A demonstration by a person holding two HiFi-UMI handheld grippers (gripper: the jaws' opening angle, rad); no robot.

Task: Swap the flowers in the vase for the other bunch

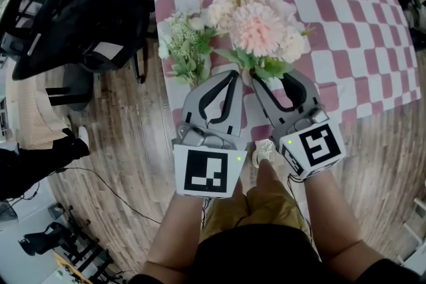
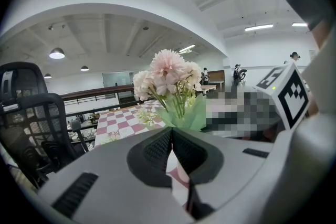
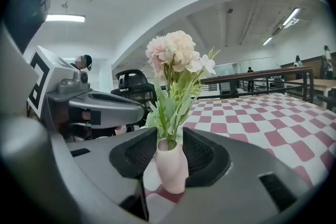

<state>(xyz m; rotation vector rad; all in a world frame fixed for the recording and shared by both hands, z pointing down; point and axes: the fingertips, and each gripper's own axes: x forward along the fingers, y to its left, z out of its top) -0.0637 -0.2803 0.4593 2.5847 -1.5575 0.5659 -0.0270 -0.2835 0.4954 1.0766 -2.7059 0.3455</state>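
A table with a red-and-white checked cloth (image 1: 346, 3) stands on a wooden floor (image 1: 133, 143), and both claws reach over its near edge. The right gripper (image 1: 275, 80) has its jaws spread, one on each side of a small pale pink vase (image 3: 170, 165). The vase stands upright on the cloth between them. The pads sit close to its neck on both sides, but they do not seem to press on it. A bunch of big pink flowers (image 1: 256, 26) with green stems and leaves stands in the vase and rises well above the jaws. From the head view these blooms cover the vase completely. The left gripper (image 1: 233, 74) is just beside the right one, a little nearer the table's left edge. Its jaws are pressed together with nothing between them, and their tip points toward the foot of the pink bunch. The other bunch (image 1: 185, 50), small white blossoms with green sprigs, lies on the cloth at the table's left edge, just left of the pink flowers and ahead of the left claw. No claw touches it. A black mesh office chair (image 1: 73, 16) stands on the floor to the left of the table.
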